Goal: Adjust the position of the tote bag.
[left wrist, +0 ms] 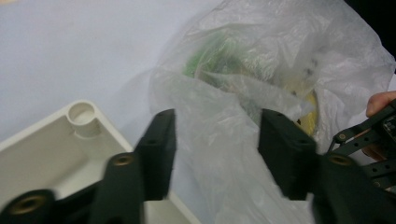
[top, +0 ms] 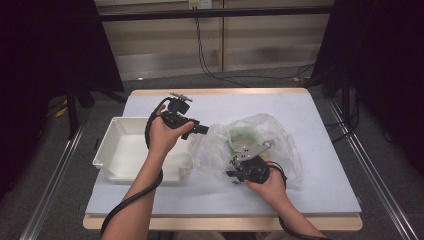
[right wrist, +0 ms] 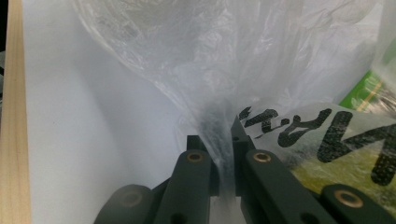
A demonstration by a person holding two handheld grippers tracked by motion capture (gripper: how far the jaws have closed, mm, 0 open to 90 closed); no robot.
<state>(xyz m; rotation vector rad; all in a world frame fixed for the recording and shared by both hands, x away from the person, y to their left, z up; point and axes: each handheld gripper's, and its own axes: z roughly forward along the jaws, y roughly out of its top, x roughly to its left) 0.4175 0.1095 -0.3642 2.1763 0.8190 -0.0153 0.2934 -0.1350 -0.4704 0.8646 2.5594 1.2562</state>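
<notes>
At table centre we see the clear plastic bag [top: 250, 145] w/ green-labelled contents. Our right gripper [right wrist: 224, 154] pinches its near edge film; our left gripper [left wrist: 215, 140] — jaws apart, film between, unpressed — approaches from the white tray [top: 125, 150] side, bag directly ahead.

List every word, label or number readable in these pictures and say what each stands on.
Bold black lettering on the packet inside the clear plastic bag: cut off and seen through crumpled film, not readable.
Green label behind it: print too small and blurred to read.
No other text.
</notes>
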